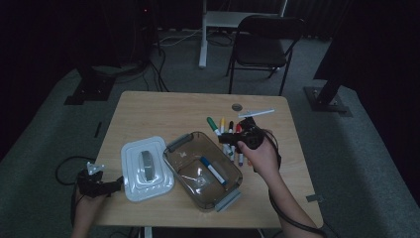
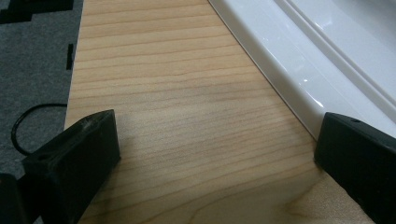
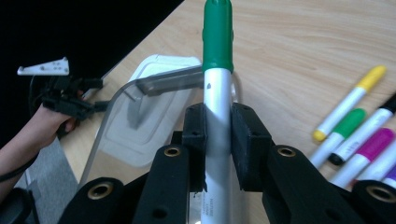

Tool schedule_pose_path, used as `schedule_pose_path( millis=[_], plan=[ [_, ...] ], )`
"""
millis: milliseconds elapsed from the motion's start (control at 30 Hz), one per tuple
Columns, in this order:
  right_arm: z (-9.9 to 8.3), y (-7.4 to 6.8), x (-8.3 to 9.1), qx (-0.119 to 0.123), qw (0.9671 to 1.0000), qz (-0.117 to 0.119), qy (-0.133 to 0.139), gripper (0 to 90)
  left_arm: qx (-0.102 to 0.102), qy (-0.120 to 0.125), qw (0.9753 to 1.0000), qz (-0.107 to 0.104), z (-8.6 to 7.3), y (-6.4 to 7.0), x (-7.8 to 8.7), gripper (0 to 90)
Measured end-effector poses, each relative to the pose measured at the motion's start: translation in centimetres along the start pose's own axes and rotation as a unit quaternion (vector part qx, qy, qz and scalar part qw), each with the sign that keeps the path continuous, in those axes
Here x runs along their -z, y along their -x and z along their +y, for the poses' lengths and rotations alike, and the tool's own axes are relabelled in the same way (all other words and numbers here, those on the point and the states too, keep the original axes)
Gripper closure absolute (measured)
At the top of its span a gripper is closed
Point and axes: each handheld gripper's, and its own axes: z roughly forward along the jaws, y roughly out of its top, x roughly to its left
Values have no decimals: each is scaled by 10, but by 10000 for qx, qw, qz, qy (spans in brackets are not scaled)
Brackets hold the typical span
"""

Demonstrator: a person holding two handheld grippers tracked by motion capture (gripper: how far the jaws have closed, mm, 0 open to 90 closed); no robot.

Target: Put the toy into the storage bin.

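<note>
On the wooden table (image 1: 148,114), the right gripper (image 3: 218,126) clamps a green-capped marker (image 3: 217,93) between its jaws, the marker's long axis running along them, cap pointing forward toward the clear container (image 1: 184,158). The left gripper (image 2: 210,154) stands wide open beside the white lid (image 2: 327,60).

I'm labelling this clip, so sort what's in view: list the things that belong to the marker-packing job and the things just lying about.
In the job:
- green-capped marker, clamped in the right gripper
- clear brown container
- blue marker inside it
- loose markers on the table
- white lid beside the open left gripper

Lying about:
- folding chair
- floor cables
</note>
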Motion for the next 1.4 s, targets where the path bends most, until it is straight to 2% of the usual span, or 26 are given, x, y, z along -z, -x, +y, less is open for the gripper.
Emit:
schedule_pose_path(
  millis=[267, 533, 600, 667, 900, 1000, 1233, 1267, 1300, 1400],
  plan=[
    [-4, -24, -17, 183, 9992, 191, -302, 768, -2, -7, 10000, -2, 0, 0, 0, 6],
    [-14, -49, -46, 358, 9954, 411, -783, 768, -3, -7, 10000, -1, 0, 0, 0, 6],
    [-16, -53, -53, 439, 9943, 389, -894, 768, -3, -7, 10000, -1, 0, 0, 0, 6],
    [-17, -57, -60, 433, 9928, 482, -1012, 768, -3, -8, 10000, -2, 0, 0, 0, 6],
    [-24, -64, -81, 470, 9887, 521, -1321, 768, -2, -3, 10000, -2, 0, 0, 0, 6],
    [-26, -67, -92, 485, 9854, 511, -1550, 768, -1, 1, 10000, 0, 0, 0, 0, 6],
    [-25, -68, -106, 533, 9810, 404, -1822, 768, -1, 1, 10000, 1, 0, 0, 0, 6],
    [-26, -69, -110, 563, 9792, 371, -1916, 768, -1, 2, 10000, 1, 0, 0, 0, 6],
    [-26, -69, -110, 563, 9792, 371, -1916, 768, -1, 1, 10000, 1, 0, 0, 0, 6],
    [-27, -68, -118, 553, 9752, 364, -2111, 768, -1, 1, 10000, 1, 0, 0, 0, 6]
  ],
)
